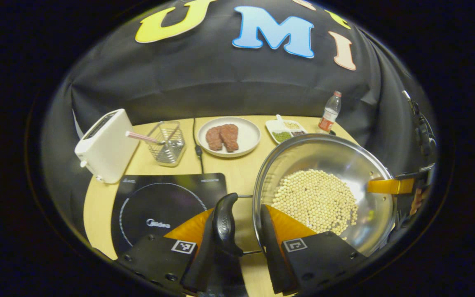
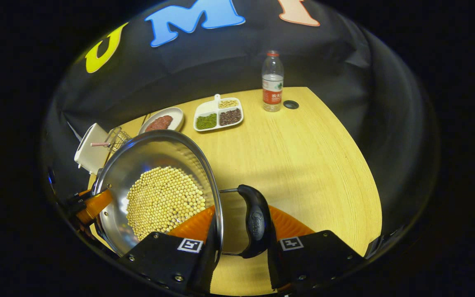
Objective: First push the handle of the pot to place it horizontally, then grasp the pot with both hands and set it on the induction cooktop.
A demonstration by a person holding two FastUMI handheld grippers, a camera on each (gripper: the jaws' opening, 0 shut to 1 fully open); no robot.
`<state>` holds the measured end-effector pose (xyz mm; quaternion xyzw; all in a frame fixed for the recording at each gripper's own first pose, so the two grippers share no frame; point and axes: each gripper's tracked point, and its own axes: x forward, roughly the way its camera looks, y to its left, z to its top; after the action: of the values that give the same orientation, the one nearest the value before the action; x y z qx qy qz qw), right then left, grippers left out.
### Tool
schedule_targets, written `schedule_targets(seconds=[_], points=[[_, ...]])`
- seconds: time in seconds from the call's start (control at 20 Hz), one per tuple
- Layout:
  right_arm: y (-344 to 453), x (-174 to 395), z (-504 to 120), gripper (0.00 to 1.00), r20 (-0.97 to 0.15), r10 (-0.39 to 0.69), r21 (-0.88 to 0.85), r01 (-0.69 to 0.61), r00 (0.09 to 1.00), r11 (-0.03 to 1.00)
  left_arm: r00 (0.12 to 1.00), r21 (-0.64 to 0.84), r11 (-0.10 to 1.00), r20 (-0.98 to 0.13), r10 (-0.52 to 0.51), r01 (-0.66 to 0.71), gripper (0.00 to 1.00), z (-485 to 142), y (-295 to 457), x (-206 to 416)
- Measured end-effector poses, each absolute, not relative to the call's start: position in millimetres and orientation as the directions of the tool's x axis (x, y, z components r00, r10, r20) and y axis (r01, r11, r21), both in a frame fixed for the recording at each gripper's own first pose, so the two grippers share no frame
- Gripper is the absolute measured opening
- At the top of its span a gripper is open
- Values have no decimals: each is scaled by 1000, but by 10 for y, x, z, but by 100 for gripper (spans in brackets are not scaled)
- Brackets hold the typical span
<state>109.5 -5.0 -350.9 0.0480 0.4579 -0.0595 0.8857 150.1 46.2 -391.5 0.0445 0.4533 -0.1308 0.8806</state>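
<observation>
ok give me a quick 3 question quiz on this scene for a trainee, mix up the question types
1. True or false: the pot already sits on the induction cooktop.
2. What does the left gripper have between its fingers? A) the water bottle B) a pot handle and the rim beside it C) the toaster
3. Fill in: the plate behind the cooktop holds two pieces of ____.

Key
1. False: the pot is to the right of the cooktop, a gripper at each side handle, the right gripper on the other handle.
2. B
3. meat
</observation>
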Motion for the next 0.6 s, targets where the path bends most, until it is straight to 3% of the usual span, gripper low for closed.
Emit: schedule_targets(seconds=[0.05,0.6], points=[[64,1100,-3508,53,-818,-55,36,146,573,989,557,-37,964,-810,-182,262,62,-3865,594,1494],[1037,1126,-3494,53,-808,-16,28,66,588,997,579,-21,980,-805,-133,196,59,-3599,1718,1408]])
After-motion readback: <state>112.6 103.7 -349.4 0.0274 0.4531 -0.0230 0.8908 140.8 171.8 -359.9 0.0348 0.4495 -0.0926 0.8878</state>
